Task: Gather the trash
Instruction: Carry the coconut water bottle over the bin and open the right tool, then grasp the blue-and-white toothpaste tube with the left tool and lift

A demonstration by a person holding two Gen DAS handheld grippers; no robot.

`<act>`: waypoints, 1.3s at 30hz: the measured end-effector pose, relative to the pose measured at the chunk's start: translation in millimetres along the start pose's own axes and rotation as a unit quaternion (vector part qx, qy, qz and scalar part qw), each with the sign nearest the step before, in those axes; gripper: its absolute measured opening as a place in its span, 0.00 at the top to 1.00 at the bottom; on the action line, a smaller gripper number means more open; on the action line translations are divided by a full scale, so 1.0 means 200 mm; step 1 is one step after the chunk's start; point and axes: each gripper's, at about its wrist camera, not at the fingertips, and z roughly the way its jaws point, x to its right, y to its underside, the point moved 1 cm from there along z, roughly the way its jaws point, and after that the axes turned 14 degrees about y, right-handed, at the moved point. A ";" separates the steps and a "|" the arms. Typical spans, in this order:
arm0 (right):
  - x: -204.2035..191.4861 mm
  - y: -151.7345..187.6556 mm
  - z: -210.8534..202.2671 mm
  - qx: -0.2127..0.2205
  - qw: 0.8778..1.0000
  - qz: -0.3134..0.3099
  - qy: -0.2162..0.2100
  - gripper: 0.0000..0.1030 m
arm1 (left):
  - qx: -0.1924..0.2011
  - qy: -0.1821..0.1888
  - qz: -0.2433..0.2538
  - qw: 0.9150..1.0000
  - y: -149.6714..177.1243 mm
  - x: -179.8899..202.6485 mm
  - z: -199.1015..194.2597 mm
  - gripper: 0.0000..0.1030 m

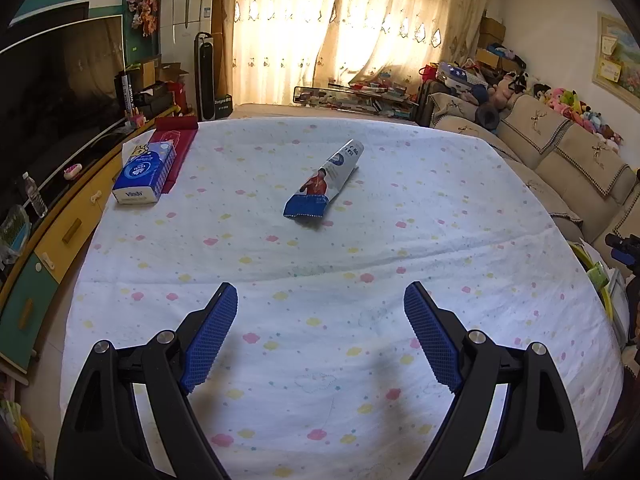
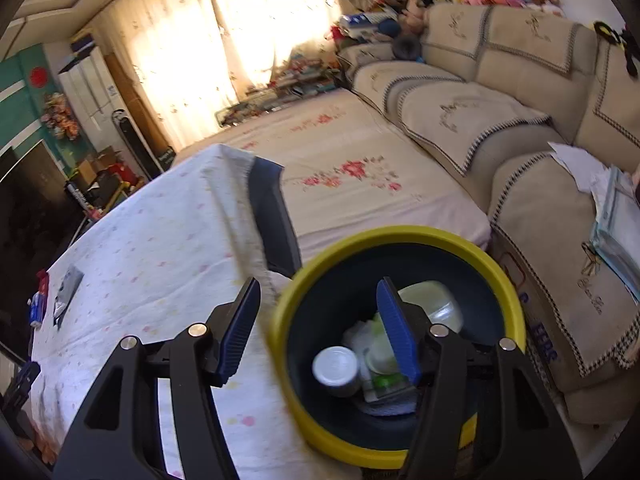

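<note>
A crumpled blue-and-white snack wrapper (image 1: 324, 180) lies on the spotted tablecloth (image 1: 320, 264), well beyond my left gripper (image 1: 320, 296), which is open and empty above the cloth. In the right wrist view the wrapper (image 2: 68, 288) shows small at the far left. My right gripper (image 2: 319, 284) is open over a yellow-rimmed dark bin (image 2: 400, 236) beside the table's edge, with nothing between its pads. Inside the bin are a silver-topped can (image 2: 336, 370), a pale green container (image 2: 434, 304) and other scraps.
A blue tissue pack (image 1: 144, 174) rests on a red box (image 1: 180, 140) at the table's far left corner. A beige sofa (image 2: 500, 100) with papers on it stands right of the bin. A TV cabinet (image 1: 60, 232) runs along the left.
</note>
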 end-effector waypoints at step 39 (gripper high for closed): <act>-0.42 0.19 -0.07 0.062 0.992 -0.107 -0.030 0.36 | -0.109 -0.002 0.059 0.992 -0.58 -0.07 0.71 0.29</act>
